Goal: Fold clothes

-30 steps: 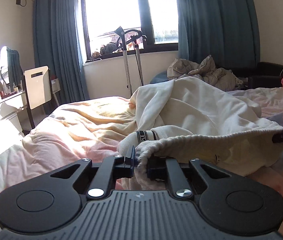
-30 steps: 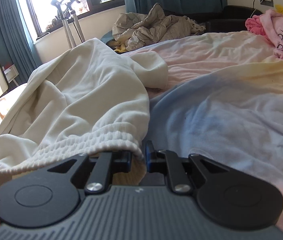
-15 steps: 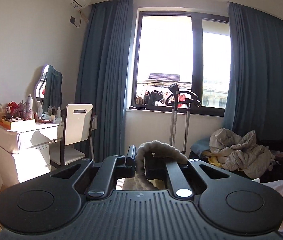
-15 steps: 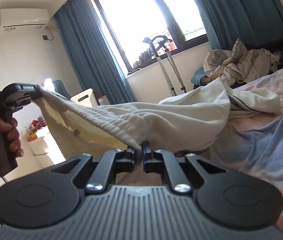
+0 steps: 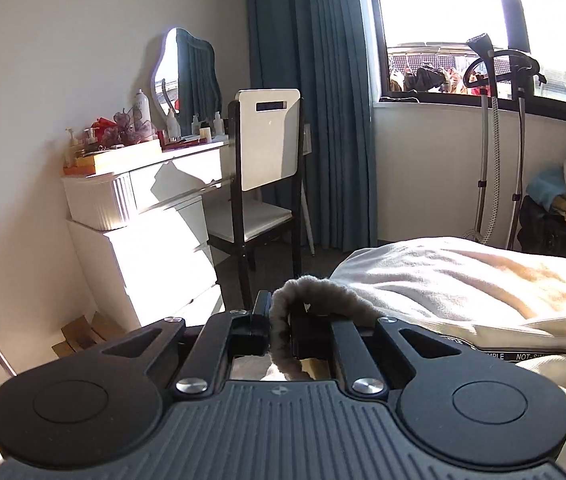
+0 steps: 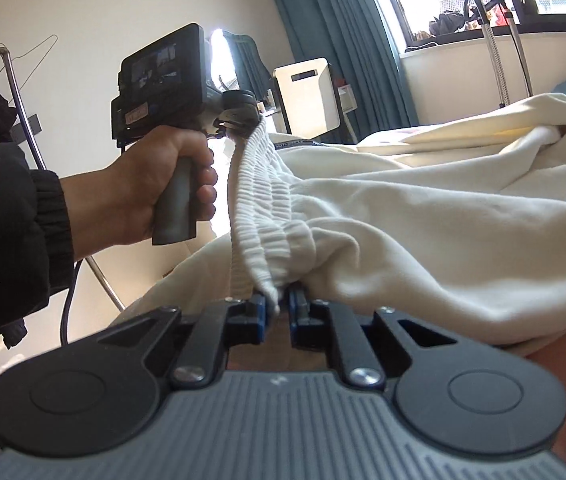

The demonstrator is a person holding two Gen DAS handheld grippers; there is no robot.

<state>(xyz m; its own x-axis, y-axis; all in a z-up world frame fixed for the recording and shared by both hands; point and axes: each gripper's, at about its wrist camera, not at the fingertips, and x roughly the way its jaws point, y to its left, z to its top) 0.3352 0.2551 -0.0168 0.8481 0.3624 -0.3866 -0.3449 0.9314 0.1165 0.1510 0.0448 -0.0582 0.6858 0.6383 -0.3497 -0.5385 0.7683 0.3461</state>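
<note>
**Cream sweats, both ends of the waistband pinched: here's how they'll behave**

So you've got the cream garment (image 6: 443, 216) held up by its ribbed elastic waistband (image 6: 261, 200), strung between your two grippers, with the rest of the fabric trailing down onto the bed (image 5: 495, 268). It's the only piece in hand.

The left gripper (image 5: 281, 326) has its fingers closed tight on a bunched loop of that waistband; you can see the fuzzy edge curling up over them in the left wrist view. The right gripper (image 6: 279, 312) has its fingers nearly together with a corner of the waistband clamped between them. Your left hand (image 6: 155, 196) is raised at about the same height, so the band runs fairly taut between the two.

Handling-wise, I'd guess this is thick fleecy cotton: soft, floppy, zero stiffness, with some weight. It'll sag in the middle and drag along the bed instead of swinging free. Not slippery or fragile, so you can tug it without worry.

The waistband is the right place to hold. It's the thickest, grippiest part, and the elastic ribbing bunches up nicely between the fingers. Grab the thin body fabric instead and it'll probably stretch and creep out. Keep the corners apart so the band stays flat, or the legs will likely twist when you lay it down.
</note>
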